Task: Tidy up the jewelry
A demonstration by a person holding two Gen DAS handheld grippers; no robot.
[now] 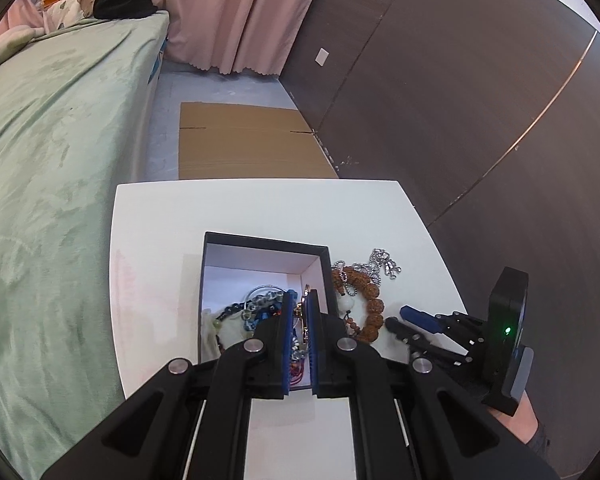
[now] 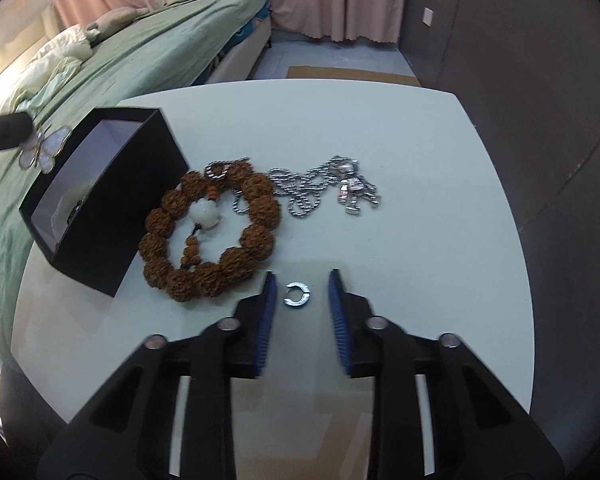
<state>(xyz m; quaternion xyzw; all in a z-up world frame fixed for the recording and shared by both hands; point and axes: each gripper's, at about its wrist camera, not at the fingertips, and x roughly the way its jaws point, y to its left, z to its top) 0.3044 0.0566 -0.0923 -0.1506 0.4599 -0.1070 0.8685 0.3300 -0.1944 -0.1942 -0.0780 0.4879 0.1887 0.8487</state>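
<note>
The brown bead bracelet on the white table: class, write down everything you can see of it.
The brown bead bracelet is a closed loop of large, rough, wrinkled beads that look like seeds or nuts. A smooth white bead with a small orange spacer and a short tail of little brown beads hangs into the ring's middle. It lies flat on the white table, right beside the black box, and the silver chain overlaps its far edge. No gripper touches it.

I see a black box (image 2: 100, 216) (white inside), brown beads (image 2: 210, 236), a silver chain (image 2: 312, 188), a white table (image 2: 380, 128).
</note>
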